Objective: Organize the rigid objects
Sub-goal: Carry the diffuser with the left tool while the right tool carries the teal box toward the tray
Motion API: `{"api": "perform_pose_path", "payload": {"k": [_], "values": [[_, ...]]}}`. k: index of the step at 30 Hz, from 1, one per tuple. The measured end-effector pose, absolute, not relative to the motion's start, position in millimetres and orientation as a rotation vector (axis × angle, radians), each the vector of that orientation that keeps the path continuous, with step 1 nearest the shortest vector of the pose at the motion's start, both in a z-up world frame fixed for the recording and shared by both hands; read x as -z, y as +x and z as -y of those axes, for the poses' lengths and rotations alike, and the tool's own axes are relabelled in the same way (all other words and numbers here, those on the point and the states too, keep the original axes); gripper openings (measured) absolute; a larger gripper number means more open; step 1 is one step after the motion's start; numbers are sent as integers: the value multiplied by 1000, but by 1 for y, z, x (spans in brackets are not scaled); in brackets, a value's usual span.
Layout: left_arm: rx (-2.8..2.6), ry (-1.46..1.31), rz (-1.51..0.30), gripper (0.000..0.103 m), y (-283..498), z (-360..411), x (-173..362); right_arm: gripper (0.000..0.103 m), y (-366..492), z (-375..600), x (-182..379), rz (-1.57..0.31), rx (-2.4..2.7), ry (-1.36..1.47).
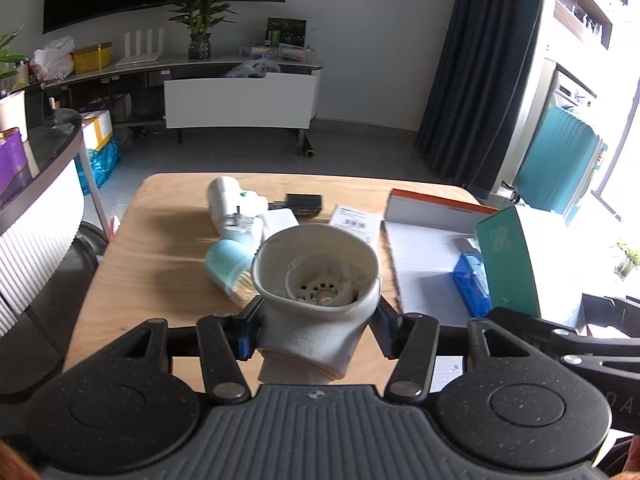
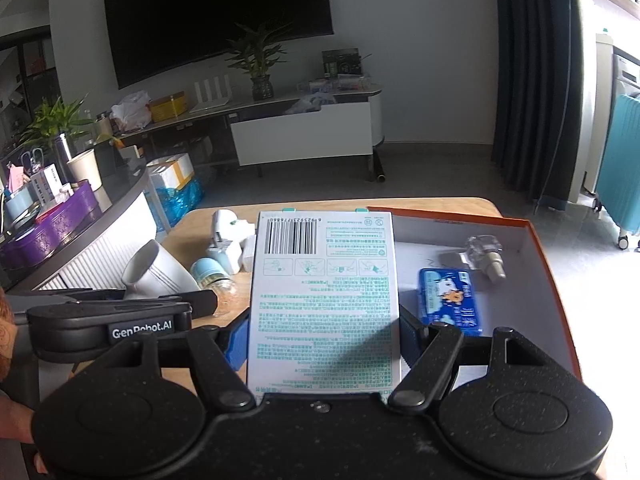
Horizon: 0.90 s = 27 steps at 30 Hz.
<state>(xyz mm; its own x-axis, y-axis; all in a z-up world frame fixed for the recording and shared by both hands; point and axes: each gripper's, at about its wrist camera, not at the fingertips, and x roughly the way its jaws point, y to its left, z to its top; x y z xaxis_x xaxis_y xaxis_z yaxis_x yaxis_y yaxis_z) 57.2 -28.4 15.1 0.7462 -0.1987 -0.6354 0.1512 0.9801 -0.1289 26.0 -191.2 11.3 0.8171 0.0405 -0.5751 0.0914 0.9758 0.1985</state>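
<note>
A: Left claw (image 1: 316, 334) is clamped on the white funnel-shaped part (image 1: 318, 280), held clear of the counter (image 1: 160, 248), wide mouth tipped away from the camera.

B: Right claw (image 2: 324, 340) is clamped on the flat printed box (image 2: 324, 292), barcode end forward, held at the near-left edge of the orange-rimmed tray (image 2: 552, 280).

A: Tray contents noted: blue tin (image 2: 450, 300) at the near side, small clear bottle (image 2: 484, 256) toward the far right corner.

B: Step judged as placing both held items into the tray. Box is best lowered flat on the bare tray floor left of the tin, not on top of it.

A: Funnel part probably best set mouth-down so it cannot roll. Grip to be eased only once contact is made. White appliance (image 1: 236, 204) and teal-capped piece (image 1: 226, 264) remain on the counter's left side.
</note>
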Motion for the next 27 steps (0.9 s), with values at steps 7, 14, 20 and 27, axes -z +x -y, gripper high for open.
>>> {"api": "perform_pose_path", "payload": {"k": [7,14,20,27], "values": [[231,-58,-709,55,58,48,-17,84,17,206,-11,-605,60,238],[262,-54,-717,55,59,63,-17,84,9,219,-12,-596,92,244],[293,-37,-718,55,61,82,-18,84,2,232,-11,-593,122,256],[328,-22,-722,55,63,100,-17,84,-6,247,-10,-586,162,273]]}}
